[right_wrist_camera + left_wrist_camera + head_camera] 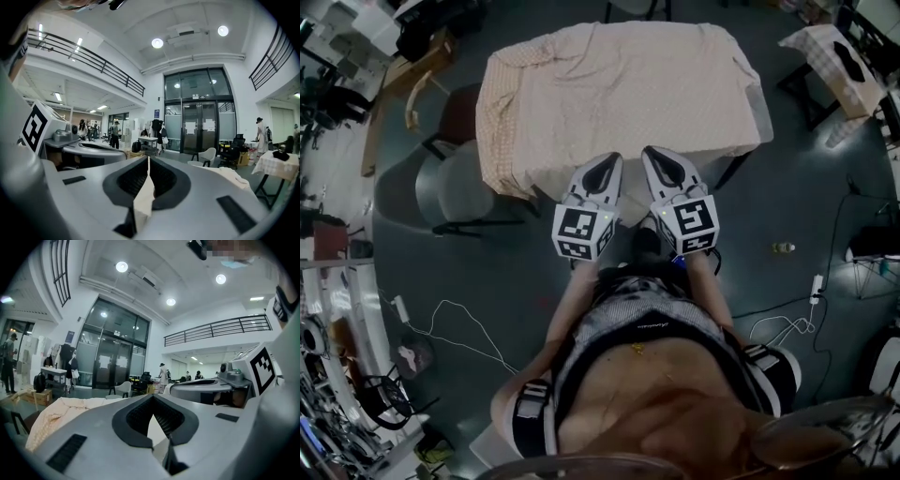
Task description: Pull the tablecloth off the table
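A cream checked tablecloth (619,94) covers the table and is rumpled, hanging low over its left side. In the head view both grippers stand side by side at the near edge. My left gripper (610,159) is shut on the cloth's near hem, and my right gripper (656,155) is shut on the same hem just to its right. In the left gripper view a pale fold of tablecloth (155,428) is pinched between the closed jaws of the left gripper (153,400). The right gripper view shows a strip of tablecloth (144,199) clamped in the right gripper (149,163).
A grey round chair (455,187) and a wooden chair (412,89) stand left of the table. A second cloth-covered table (830,52) is at the far right. Cables (450,323), a power strip (816,286) and a small bottle (783,247) lie on the floor.
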{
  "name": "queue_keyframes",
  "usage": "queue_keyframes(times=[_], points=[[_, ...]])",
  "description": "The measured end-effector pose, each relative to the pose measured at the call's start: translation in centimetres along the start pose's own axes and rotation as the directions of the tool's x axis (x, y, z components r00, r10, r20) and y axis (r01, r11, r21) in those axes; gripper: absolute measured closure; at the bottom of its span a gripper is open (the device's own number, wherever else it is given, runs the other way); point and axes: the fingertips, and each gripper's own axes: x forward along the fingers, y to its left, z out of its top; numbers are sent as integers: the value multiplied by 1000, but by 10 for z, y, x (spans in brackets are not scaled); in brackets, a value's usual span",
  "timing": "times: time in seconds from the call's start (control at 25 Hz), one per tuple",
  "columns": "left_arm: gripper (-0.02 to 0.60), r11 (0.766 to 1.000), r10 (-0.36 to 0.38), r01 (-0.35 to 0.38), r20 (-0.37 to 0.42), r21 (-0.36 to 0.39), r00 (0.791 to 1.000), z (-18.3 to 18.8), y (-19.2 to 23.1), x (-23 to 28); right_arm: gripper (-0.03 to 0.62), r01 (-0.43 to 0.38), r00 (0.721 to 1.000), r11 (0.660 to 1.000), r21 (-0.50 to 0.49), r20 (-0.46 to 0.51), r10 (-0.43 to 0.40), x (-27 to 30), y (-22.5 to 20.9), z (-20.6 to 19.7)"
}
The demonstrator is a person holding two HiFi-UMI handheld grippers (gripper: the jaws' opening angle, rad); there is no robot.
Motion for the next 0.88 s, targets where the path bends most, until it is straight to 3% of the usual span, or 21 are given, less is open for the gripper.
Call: queue_keyframes(times=[0.32,0.88], points=[[575,998,56,-56,-11,-10,998,12,29,60,528,-52,999,999,-6,0,52,46,-48,10],[575,996,68,-70,-27,-50,997,10,39,149,528,-113,993,993,-24,-24,113,89,-121,1]])
